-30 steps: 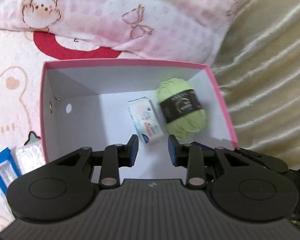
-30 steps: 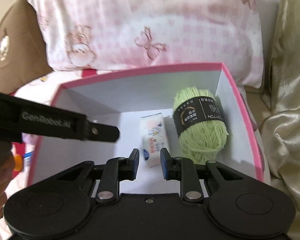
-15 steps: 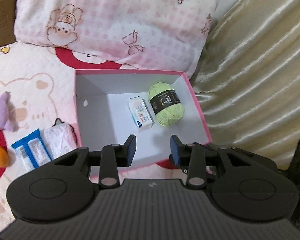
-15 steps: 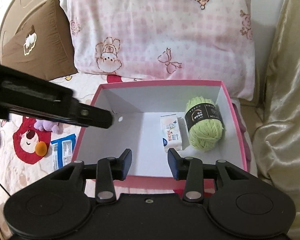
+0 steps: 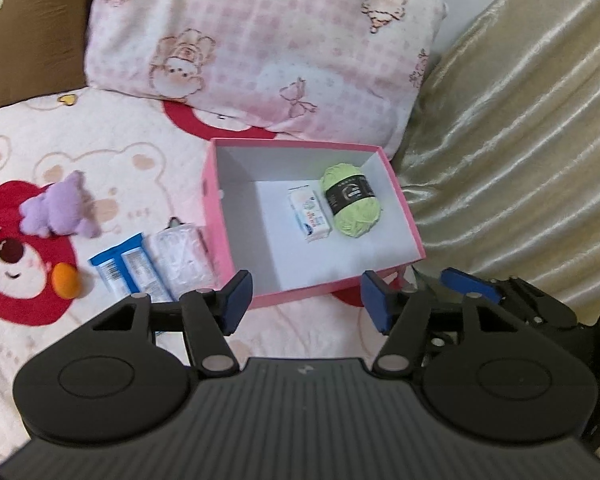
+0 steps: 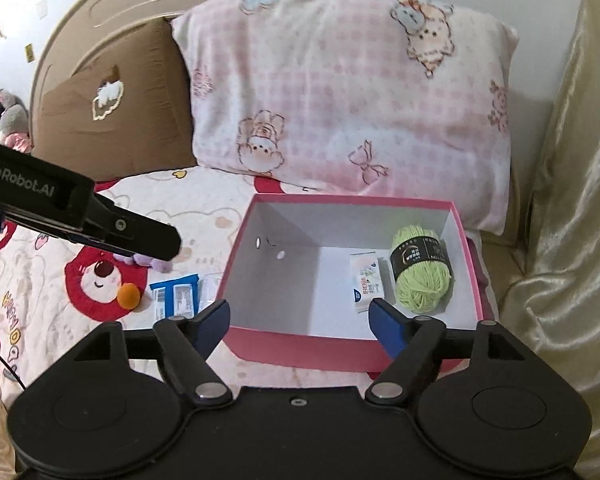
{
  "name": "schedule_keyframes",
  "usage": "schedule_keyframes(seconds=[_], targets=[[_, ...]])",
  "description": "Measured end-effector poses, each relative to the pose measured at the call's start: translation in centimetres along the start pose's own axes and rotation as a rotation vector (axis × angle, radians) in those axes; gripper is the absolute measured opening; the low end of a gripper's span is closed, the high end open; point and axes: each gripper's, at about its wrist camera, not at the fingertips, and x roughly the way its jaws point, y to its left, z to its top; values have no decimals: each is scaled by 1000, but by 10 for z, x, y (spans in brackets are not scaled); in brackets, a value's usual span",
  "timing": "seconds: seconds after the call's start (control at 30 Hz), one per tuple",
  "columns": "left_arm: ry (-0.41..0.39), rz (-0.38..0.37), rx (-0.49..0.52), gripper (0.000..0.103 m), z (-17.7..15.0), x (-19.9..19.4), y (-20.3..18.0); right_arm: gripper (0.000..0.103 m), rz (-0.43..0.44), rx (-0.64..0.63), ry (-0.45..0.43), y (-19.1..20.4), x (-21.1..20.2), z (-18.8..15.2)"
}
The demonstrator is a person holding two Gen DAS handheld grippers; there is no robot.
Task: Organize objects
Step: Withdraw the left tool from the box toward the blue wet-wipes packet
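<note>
A pink box [image 5: 214,220] [image 6: 300,346] with a white inside lies on the bed. In it rest a small tissue pack [image 5: 309,217] [image 6: 365,282] and a green yarn ball [image 5: 351,199] [image 6: 420,270] side by side. Left of the box lie a blue packet [image 5: 124,268] [image 6: 175,296], a clear packet [image 5: 180,254], an orange ball [image 5: 66,280] [image 6: 129,295] and a purple plush [image 5: 58,212]. My left gripper [image 5: 306,300] hovers before the box's near edge, jaws opening, nothing between them. My right gripper [image 6: 300,326] hangs above the box's near wall, jaws opening wide and empty.
A pink patterned pillow [image 5: 256,48] [image 6: 340,92] leans behind the box, a brown cushion [image 6: 112,108] to its left. A shiny beige cover [image 5: 520,140] [image 6: 564,220] rises on the right. The bear-print sheet [image 5: 100,152] spreads to the left. Plush toys [image 6: 2,116] sit far left.
Both grippers drew back and up from inside the box, so the whole box and the items left of it came into view. Both pairs of jaws spread wider, empty throughout.
</note>
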Motion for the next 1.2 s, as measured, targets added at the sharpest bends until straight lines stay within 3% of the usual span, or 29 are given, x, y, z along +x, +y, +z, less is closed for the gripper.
schedule_keyframes(seconds=[0.17,0.4,0.57,0.67,0.8,0.97,1.2], targets=[[-16,24,6,65,-11,-22,11,93,32,15,14,4,-8,-2],[-30,38,0,70,-27,-48,33,94,69,4,18,22,-16,-12],[-18,46,-2,70,-39,-59,53,94,287,12,-17,41,-35,-14],[-24,41,-6,70,-45,-62,64,94,315,-40,-30,61,-40,-13],[-18,24,-21,70,-52,-59,80,94,332,-90,12,85,-27,-16],[-2,6,-76,70,-62,-50,106,94,431,-45,84,102,-4,-23],[6,46,-63,66,-75,-31,132,94,426,-75,105,123,26,-32]])
